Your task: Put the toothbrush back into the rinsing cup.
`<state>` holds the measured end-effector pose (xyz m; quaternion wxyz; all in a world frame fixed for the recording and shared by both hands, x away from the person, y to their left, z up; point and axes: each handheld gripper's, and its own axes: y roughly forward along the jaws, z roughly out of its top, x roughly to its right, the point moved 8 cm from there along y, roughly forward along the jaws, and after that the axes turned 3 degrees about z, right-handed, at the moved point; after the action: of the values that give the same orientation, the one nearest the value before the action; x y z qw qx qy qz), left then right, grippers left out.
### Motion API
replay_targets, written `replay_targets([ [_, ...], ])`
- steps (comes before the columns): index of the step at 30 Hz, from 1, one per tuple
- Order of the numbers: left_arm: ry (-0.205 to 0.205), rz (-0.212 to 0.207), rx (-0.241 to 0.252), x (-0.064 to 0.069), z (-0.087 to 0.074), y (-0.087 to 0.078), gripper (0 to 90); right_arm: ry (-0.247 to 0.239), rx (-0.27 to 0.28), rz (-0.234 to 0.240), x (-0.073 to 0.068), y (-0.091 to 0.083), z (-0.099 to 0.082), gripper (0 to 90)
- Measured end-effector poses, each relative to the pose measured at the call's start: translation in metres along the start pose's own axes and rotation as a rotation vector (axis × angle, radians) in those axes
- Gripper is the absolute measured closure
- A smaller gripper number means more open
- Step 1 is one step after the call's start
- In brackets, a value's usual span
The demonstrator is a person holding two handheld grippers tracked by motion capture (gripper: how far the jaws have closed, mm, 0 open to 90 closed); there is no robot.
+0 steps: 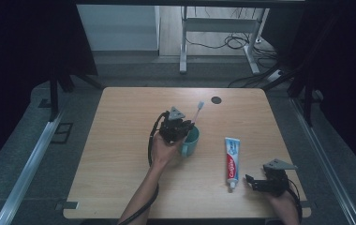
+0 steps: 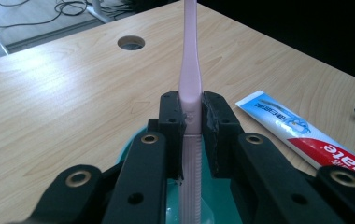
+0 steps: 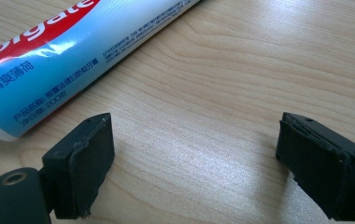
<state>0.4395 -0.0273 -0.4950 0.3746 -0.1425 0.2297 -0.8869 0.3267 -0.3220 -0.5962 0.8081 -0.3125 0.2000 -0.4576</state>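
Pale wood worktop [image 1: 120, 154] carried a toothpaste tube [image 1: 232, 161]; the left hand-held gripper [image 2: 192, 112] pinched a pink toothbrush [image 2: 189, 70] upright over a teal cup [image 1: 192, 140] (handle dipping inside), the right hand-held gripper [image 3: 194, 154] spread wide beside the tube

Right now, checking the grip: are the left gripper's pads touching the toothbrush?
Touching. The left gripper view shows the left gripper pads pressed against the toothbrush handle.

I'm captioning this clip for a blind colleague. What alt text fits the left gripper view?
The left gripper clamps a pink toothbrush by its handle, holding it upright over a teal cup on a wooden table. A toothpaste tube lies flat to the right, and a round hole sits farther back.
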Motion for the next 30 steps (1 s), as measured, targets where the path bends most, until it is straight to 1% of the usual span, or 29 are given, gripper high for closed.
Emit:
replay_targets([
  [9,0.007,0.001,-0.020,0.002,-0.009,0.005,78.6,0.000,0.000,0.000,0.000,0.000,0.000,11.1],
  [17,0.017,0.007,-0.056,0.002,-0.019,0.009,78.4,0.000,0.000,0.000,0.000,0.000,0.000,11.1],
  [18,0.013,0.009,-0.060,0.002,-0.020,0.010,78.4,0.000,0.000,0.000,0.000,0.000,0.000,11.1],
  [20,0.024,0.014,-0.074,0.002,-0.022,0.011,78.4,0.000,0.000,0.000,0.000,0.000,0.000,11.1],
  [26,0.036,0.019,-0.104,0.003,-0.025,0.014,77.9,0.000,0.000,0.000,0.000,0.000,0.000,11.1],
  [28,0.034,0.017,-0.111,0.003,-0.026,0.015,77.7,0.000,0.000,0.000,0.000,0.000,0.000,11.1],
  [30,0.024,0.017,-0.113,0.003,-0.026,0.015,77.6,0.000,0.000,0.000,0.000,0.000,0.000,11.1],
])
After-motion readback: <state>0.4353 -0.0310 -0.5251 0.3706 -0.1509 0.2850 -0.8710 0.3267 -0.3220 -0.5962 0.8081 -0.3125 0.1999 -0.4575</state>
